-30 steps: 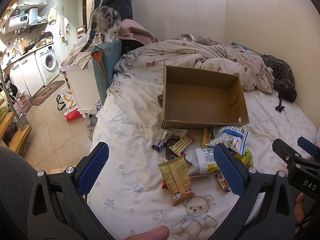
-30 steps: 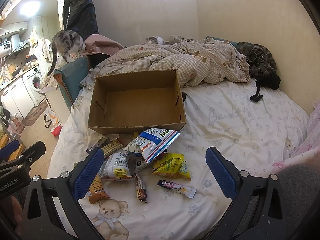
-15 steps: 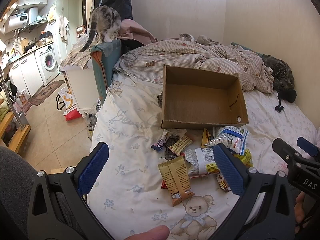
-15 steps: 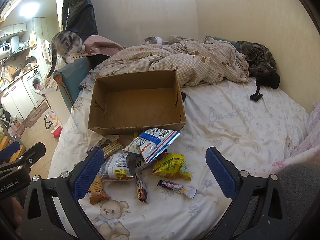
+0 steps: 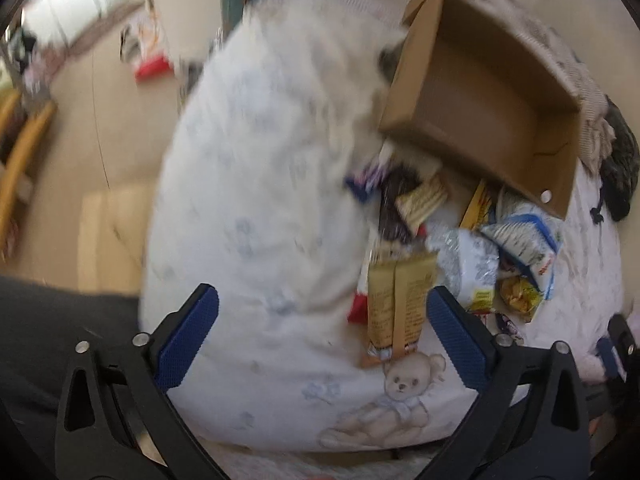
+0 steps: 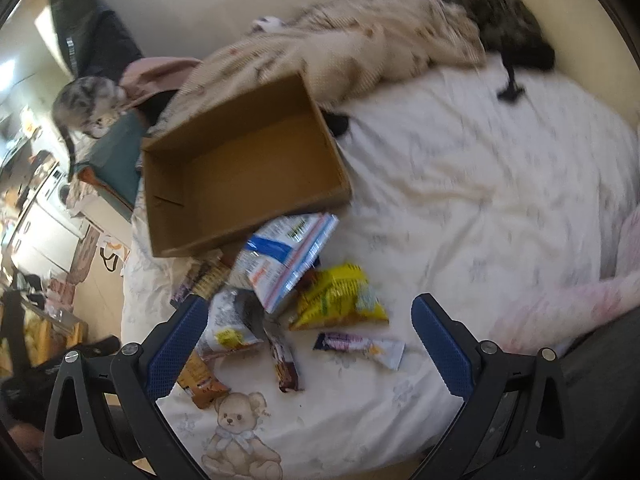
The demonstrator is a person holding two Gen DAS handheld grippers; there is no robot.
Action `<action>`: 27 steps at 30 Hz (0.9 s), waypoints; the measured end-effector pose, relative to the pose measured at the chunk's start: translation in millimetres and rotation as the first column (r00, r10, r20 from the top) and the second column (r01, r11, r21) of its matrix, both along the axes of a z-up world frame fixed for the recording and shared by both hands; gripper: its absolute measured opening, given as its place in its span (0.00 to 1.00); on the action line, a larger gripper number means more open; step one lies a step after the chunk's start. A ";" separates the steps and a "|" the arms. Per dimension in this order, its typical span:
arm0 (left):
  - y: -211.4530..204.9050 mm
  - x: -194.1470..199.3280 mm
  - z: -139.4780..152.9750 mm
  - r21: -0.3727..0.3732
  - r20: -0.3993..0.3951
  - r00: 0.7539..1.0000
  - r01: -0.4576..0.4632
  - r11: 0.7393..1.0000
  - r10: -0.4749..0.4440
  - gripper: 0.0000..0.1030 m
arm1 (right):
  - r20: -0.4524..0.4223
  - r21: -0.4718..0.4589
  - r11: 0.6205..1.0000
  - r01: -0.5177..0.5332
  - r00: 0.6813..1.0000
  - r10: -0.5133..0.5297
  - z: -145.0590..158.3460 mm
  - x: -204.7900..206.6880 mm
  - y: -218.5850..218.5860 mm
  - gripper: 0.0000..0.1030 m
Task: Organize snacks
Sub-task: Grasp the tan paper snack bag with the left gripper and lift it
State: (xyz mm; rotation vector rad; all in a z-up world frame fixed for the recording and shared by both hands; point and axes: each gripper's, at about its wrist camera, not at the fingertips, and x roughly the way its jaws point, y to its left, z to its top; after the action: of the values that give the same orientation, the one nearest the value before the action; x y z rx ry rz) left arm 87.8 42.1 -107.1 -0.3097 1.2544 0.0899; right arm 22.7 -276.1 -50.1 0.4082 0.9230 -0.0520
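An empty cardboard box [image 5: 492, 108] [image 6: 244, 160] lies on the bed. A pile of snack packets lies in front of it: a tan packet [image 5: 398, 304], a blue-white bag [image 6: 284, 256], a yellow bag [image 6: 340, 300], a silver bag [image 6: 228, 320], a dark bar [image 6: 286, 364] and a small white bar [image 6: 360, 346]. My left gripper [image 5: 320, 336] is open and empty above the sheet, left of the tan packet. My right gripper [image 6: 308, 344] is open and empty above the dark bar and small bar.
The bed sheet [image 6: 460, 184] has a teddy bear print [image 6: 236, 436]. A crumpled checked blanket [image 6: 352, 36] lies behind the box. A cat [image 6: 90, 104] sits at the bed's far left. The floor [image 5: 100, 128] drops off left of the bed.
Both grippers have moved forward and tilted down toward the snack pile; both views are blurred and rotated. The snacks and box lie where they were.
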 end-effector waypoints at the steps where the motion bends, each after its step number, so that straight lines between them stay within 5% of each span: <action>1: -5.5 1.1 -5.9 -0.004 -0.016 1.000 0.007 1.000 -0.007 0.90 | -0.014 0.011 1.000 0.011 1.000 -0.011 -3.3 0.5 -2.9 1.00; 9: -74.6 -5.8 -33.1 0.049 -0.061 0.990 0.130 0.990 -0.127 0.87 | -0.099 0.013 0.998 0.061 0.993 -0.059 -22.6 8.4 -15.6 1.00; 14: -86.5 -4.5 -57.5 0.064 -0.139 0.985 0.113 0.992 -0.103 0.65 | -0.125 0.009 0.997 0.073 0.990 -0.071 -29.9 11.7 -20.4 1.00; 16: -82.5 -4.1 -60.2 0.044 -0.150 0.985 0.090 0.995 -0.082 0.42 | -0.131 0.011 0.997 0.079 0.988 -0.077 -31.6 12.9 -22.8 1.00; 17: -79.5 -4.8 -59.7 0.030 -0.152 0.986 0.075 0.997 -0.069 0.39 | -0.138 0.015 0.996 0.083 0.987 -0.080 -32.6 13.4 -23.7 1.00; 24: -63.1 -23.3 -18.8 -0.082 -0.174 0.976 0.121 0.989 -0.134 0.38 | -0.152 0.019 0.994 0.105 0.983 -0.101 -34.9 12.9 -29.2 1.00; 27: -56.6 -22.0 17.6 -0.068 -0.138 0.969 0.198 0.978 -0.206 0.38 | -0.178 0.046 0.991 0.127 0.977 -0.117 -40.4 13.7 -34.6 1.00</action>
State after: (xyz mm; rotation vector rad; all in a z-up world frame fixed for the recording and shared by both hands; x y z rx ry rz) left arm 65.8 -14.5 -89.6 -0.2230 1.4275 -0.0981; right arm 36.4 -310.7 -90.5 0.5189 1.0736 -0.1761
